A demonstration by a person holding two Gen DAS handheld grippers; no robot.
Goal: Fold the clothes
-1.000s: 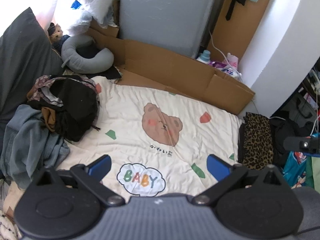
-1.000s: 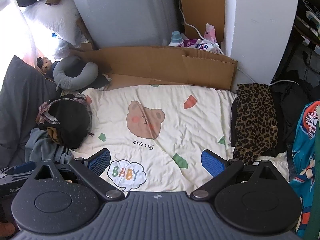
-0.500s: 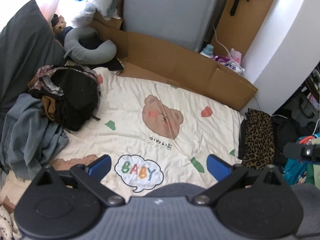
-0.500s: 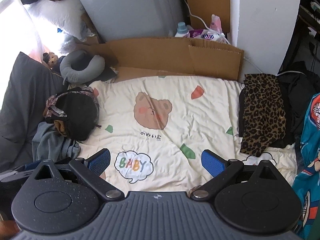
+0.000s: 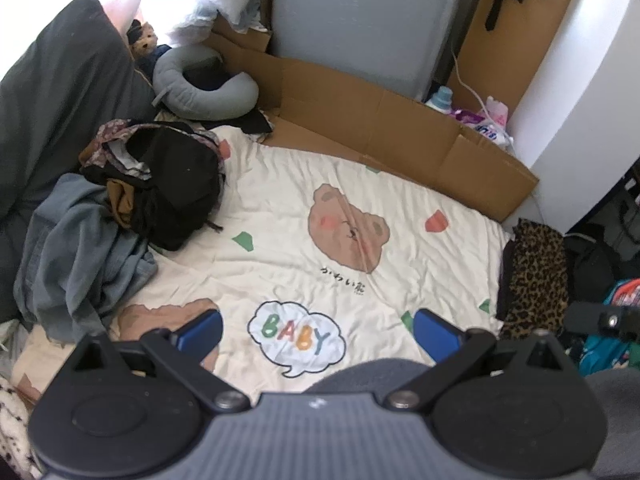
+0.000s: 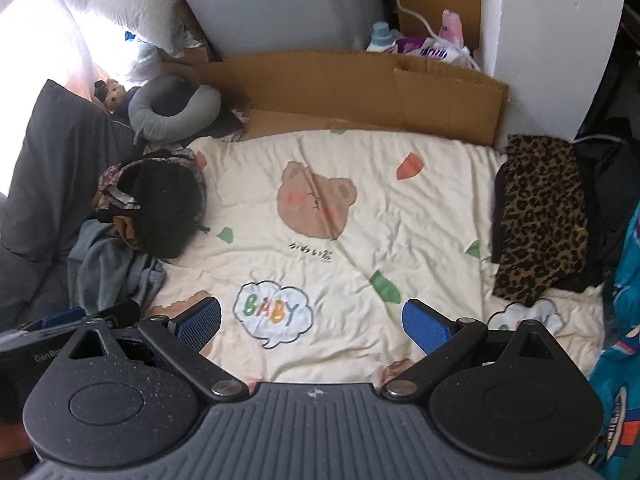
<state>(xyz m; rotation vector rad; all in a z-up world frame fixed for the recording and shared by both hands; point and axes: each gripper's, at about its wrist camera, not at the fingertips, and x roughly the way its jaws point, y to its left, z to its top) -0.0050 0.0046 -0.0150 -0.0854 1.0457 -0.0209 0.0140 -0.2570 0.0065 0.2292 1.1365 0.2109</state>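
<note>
A heap of unfolded clothes lies on the left of the bed: a black garment (image 5: pixel 176 184) (image 6: pixel 164 216) on top and a grey-blue one (image 5: pixel 84 248) (image 6: pixel 112 268) below it. A folded leopard-print garment (image 5: pixel 536 276) (image 6: pixel 540 216) rests at the bed's right edge. My left gripper (image 5: pixel 318 334) hangs open above the cream bear-print blanket (image 5: pixel 340 232), holding nothing. My right gripper (image 6: pixel 312 322) is also open and empty over the same blanket (image 6: pixel 320 208). Both are well short of the clothes.
A cardboard sheet (image 5: pixel 400 128) (image 6: pixel 360 92) lines the far side of the bed. A grey neck pillow (image 5: pixel 200 88) (image 6: pixel 172 108) and a dark pillow (image 5: pixel 60 92) sit at the left. Bottles and packets (image 6: pixel 420 40) stand by the white wall. Dark and blue items crowd the right.
Both grippers have drawn back and risen a little, so more of the blanket's near edge shows. Their fingers stay apart.
</note>
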